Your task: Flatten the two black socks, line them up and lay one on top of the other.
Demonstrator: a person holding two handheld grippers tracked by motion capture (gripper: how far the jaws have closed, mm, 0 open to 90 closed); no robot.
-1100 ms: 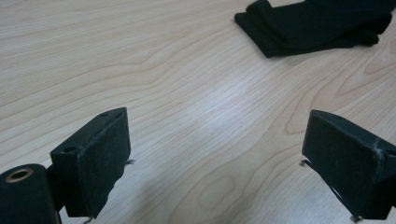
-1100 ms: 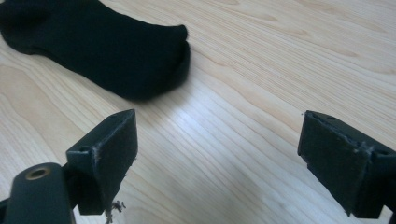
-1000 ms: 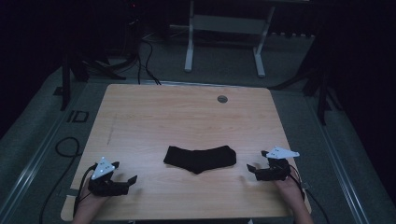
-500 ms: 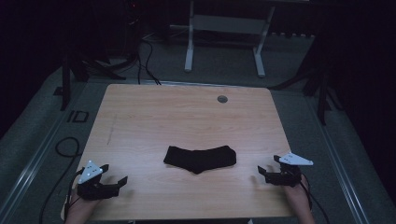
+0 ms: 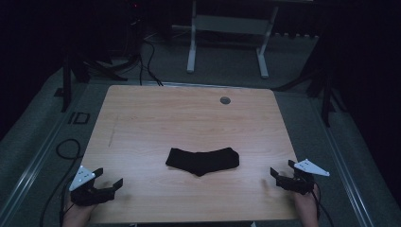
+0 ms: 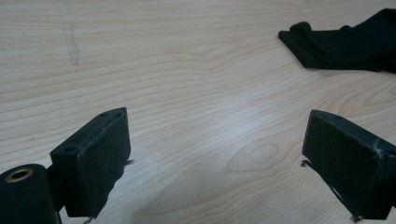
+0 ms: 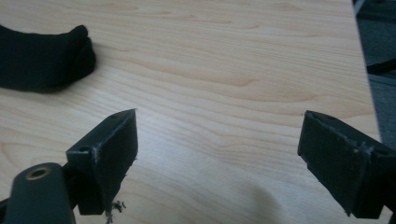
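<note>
A folded black cloth [image 5: 203, 160] lies on the wooden table [image 5: 189, 118], a little in front of its middle. My left gripper [image 5: 108, 179] rests at the front left corner, jaws wide open over bare wood. In the left gripper view [image 6: 217, 154] the black cloth [image 6: 345, 44] lies well ahead at the upper right. My right gripper [image 5: 283, 174] sits near the front right corner, also open and holding nothing. The right gripper view [image 7: 217, 149] has the black cloth [image 7: 42, 58] at its upper left, apart from the jaws.
A small round grey grommet [image 5: 225, 100] is set in the table near its far edge. Beyond the table stands a white metal frame [image 5: 227, 42] on dark carpet. Cables [image 5: 66, 151] trail on the floor at the left. The table's right edge [image 7: 362, 60] lies close to my right gripper.
Both grippers have drawn back toward the front corners of the table, away from the cloth. The cloth has not moved.
</note>
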